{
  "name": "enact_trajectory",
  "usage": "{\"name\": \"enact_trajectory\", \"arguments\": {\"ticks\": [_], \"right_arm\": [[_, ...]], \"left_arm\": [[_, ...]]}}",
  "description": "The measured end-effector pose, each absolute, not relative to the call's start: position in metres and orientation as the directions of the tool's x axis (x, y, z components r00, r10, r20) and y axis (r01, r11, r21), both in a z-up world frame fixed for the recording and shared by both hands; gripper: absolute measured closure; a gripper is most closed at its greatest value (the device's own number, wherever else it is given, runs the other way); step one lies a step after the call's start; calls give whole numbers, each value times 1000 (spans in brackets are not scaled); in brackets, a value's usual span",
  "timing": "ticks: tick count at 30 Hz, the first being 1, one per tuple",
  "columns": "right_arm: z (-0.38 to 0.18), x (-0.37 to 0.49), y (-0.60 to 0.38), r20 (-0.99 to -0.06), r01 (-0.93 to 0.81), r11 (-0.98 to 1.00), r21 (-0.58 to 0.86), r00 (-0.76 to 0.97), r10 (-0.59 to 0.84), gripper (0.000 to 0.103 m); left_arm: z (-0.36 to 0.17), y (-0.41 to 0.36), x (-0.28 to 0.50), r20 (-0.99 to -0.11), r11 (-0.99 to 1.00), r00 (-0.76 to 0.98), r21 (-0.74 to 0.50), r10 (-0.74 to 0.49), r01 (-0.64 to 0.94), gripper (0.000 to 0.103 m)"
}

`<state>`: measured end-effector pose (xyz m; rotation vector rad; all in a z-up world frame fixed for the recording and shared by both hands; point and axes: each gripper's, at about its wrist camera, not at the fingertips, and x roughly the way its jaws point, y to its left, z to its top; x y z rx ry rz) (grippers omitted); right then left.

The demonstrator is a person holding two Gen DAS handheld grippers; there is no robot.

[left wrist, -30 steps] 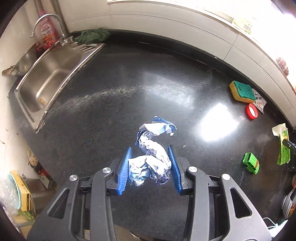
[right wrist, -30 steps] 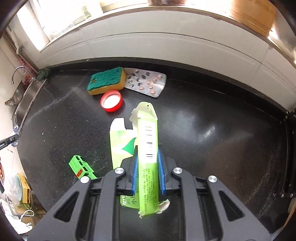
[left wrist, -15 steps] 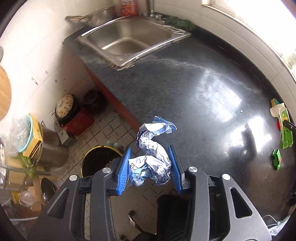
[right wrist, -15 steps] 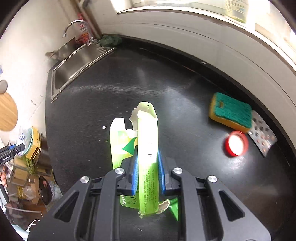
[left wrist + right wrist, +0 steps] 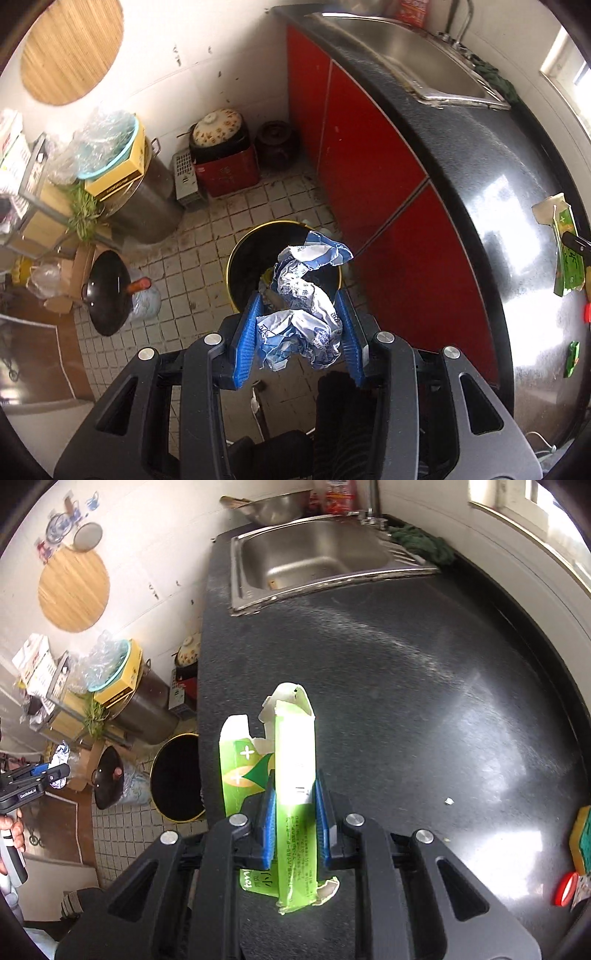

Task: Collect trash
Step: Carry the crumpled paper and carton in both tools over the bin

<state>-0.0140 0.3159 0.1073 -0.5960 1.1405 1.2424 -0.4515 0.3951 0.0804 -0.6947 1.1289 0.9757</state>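
My left gripper [image 5: 300, 325] is shut on a crumpled blue-and-white paper wrapper [image 5: 301, 314] and holds it in the air above the black, yellow-rimmed trash bin [image 5: 240, 266] on the tiled floor. My right gripper [image 5: 294, 812] is shut on a flattened green carton [image 5: 293, 775] and holds it upright over the black countertop [image 5: 406, 686]. The trash bin also shows in the right wrist view [image 5: 173, 775], below the counter's left edge. The carton shows at the right edge of the left wrist view [image 5: 565, 251].
A steel sink [image 5: 314, 557] is set in the counter's far end. A sponge [image 5: 580, 838] and a red lid [image 5: 563, 888] lie at the counter's right. A red cabinet front [image 5: 369, 166], a wok [image 5: 109, 291], pots and boxes crowd the floor around the bin.
My left gripper has swung off the counter with the wrapper and now hangs over the trash bin. My right gripper has turned left with the carton, toward the sink and counter edge.
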Motion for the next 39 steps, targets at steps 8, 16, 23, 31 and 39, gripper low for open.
{"name": "enact_trajectory", "arguments": {"ticks": [8, 16, 23, 31, 39], "right_arm": [[90, -77, 376, -913, -966, 148, 213, -143, 381, 84], [81, -118, 413, -920, -978, 61, 201, -168, 353, 84], [71, -139, 429, -930, -983, -5, 184, -175, 323, 84], [65, -156, 443, -936, -981, -37, 192, -195, 294, 84], [64, -188, 465, -934, -971, -110, 211, -233, 272, 84]], "left_arm": [[64, 406, -506, -960, 327, 78, 14, 267, -945, 64], [60, 417, -534, -960, 261, 66, 8, 272, -965, 64], [51, 419, -554, -965, 215, 52, 4, 255, -977, 63], [39, 427, -548, -971, 223, 71, -19, 227, -975, 63], [34, 437, -527, -973, 256, 85, -28, 214, -966, 64]]}}
